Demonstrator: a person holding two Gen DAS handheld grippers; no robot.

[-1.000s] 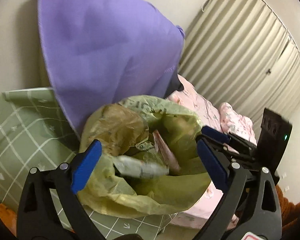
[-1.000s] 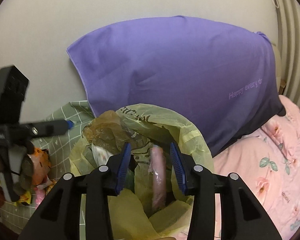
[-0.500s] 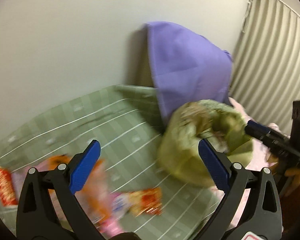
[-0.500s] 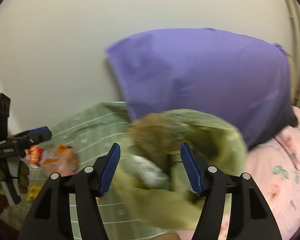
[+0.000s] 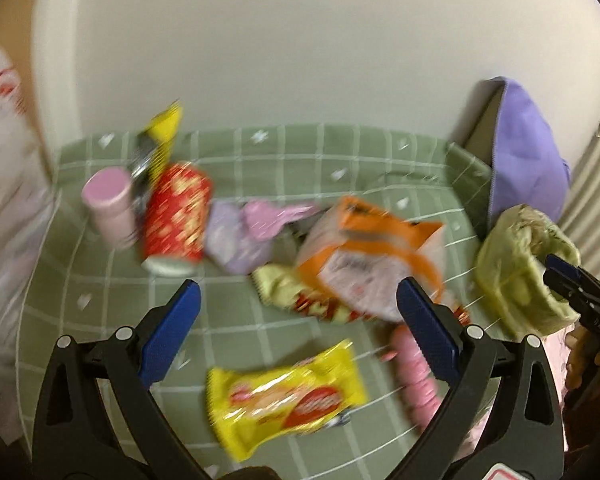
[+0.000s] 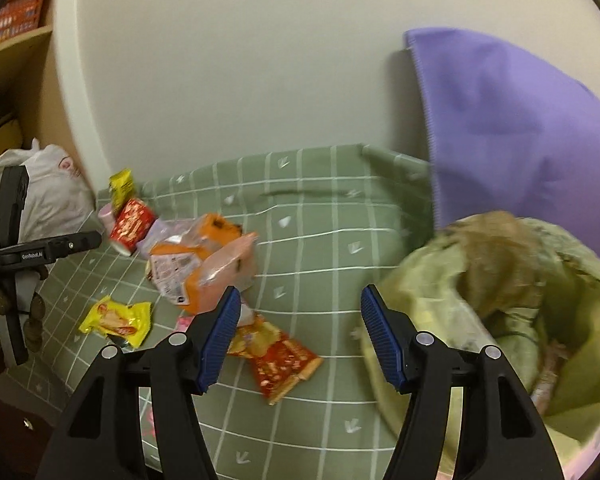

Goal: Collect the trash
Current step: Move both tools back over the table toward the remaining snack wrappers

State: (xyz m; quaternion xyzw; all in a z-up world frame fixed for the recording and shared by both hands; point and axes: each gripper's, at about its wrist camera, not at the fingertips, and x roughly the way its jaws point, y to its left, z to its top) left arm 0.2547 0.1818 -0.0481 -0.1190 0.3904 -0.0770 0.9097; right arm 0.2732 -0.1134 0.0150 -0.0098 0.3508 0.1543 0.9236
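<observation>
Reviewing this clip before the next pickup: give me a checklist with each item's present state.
1. Left tongs empty and open: ok, nothing between the blue pads.
2. Right tongs empty and open: ok.
3. Trash bag mouth open to receive: ok, rim gapes, trash inside.
4. Next target in view: ok, yellow wrapper lies below the left tongs on the green checked cloth.
5. Wrapper free of neighbours: ok, lies apart from the orange packet.
6. Left view sharp enough to aim: not ok, blurred.
</observation>
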